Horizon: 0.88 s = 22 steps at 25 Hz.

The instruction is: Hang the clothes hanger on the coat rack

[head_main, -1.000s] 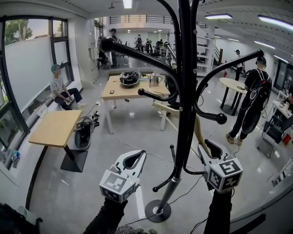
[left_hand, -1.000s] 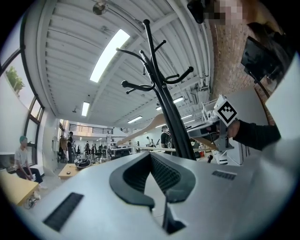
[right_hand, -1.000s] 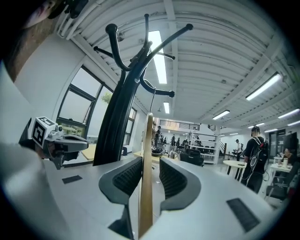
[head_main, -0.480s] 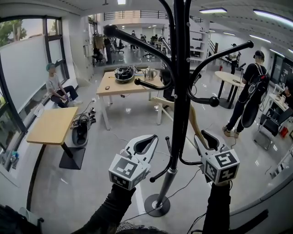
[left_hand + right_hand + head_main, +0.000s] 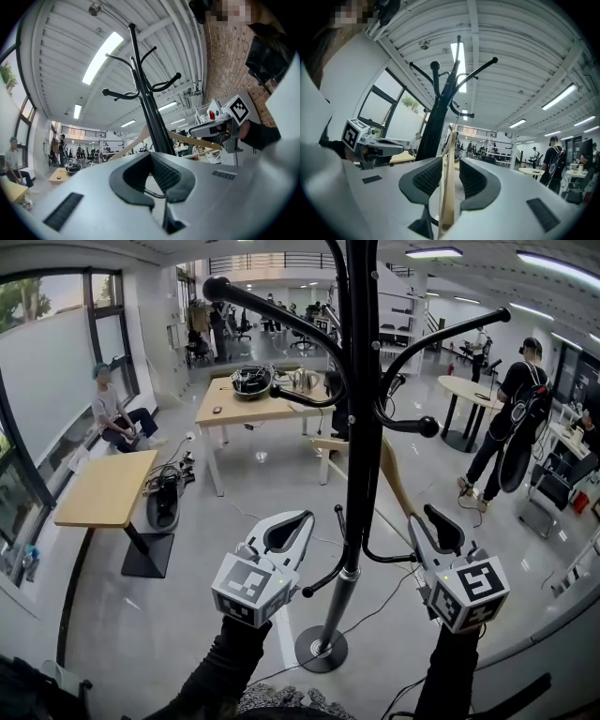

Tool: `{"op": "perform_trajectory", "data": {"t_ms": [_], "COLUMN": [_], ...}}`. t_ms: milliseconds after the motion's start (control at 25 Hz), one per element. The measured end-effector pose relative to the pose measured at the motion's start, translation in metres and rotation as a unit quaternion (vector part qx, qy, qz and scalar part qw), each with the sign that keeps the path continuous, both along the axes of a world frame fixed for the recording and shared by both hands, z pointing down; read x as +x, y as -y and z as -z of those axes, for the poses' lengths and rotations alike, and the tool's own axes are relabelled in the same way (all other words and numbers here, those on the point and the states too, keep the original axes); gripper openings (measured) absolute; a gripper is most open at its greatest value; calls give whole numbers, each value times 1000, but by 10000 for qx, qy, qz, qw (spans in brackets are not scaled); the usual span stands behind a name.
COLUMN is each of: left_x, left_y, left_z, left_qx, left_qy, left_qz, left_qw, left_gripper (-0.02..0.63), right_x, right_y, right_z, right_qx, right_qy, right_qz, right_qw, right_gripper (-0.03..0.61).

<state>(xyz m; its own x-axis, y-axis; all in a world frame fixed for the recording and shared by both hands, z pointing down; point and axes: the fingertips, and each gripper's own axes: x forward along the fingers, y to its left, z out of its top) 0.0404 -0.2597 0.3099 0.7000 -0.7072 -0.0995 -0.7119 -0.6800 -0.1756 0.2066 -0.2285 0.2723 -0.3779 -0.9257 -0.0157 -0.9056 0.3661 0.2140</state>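
The black coat rack stands straight ahead, its curved arms spreading above and its round base on the floor. My right gripper is just right of the pole, shut on the wooden clothes hanger, which slants up behind the pole. In the right gripper view the hanger runs edge-on between the pads, with the rack to the left. My left gripper is shut and holds nothing, left of the pole near a low hook. The left gripper view shows the rack, the hanger and the right gripper.
A wooden table with gear stands behind the rack. A second one is at the left beside a seated person. A standing person and a round table are at the right. Cables cross the floor.
My left gripper has risen and come closer to the pole. The right gripper keeps the hanger beside the pole, only slightly shifted.
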Motion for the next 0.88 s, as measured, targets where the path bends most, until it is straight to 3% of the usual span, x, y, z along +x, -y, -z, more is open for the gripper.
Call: {"op": "perform_trajectory", "data": {"t_ms": [200, 360, 480, 720, 880], "left_x": [-5, -7, -8, -17, -35], "left_y": [-15, -23, -32, -70, -98], "left_z": [-8, -10, -9, -15, -31], "left_qx": [-113, -111, -172, -164, -363], "left_qy": [16, 45, -12, -80, -174], "left_qz": [98, 86, 12, -270, -389], "left_qw": [9999, 9999, 9999, 9995, 9984], "left_gripper": [8, 9, 8, 9, 9], "right_x": [6, 14, 11, -17, -49], "right_y": [-24, -38, -49, -87, -117], "right_z": [-4, -12, -18, -29, -40], "right_qx": [227, 262, 185, 156, 76], "right_qy": [-89, 186, 306, 396, 416], "right_qz": [-97, -202, -272, -389, -395], "right_qw": [9997, 9993, 9990, 9983, 9983], "right_gripper": [98, 90, 11, 9, 9]}}
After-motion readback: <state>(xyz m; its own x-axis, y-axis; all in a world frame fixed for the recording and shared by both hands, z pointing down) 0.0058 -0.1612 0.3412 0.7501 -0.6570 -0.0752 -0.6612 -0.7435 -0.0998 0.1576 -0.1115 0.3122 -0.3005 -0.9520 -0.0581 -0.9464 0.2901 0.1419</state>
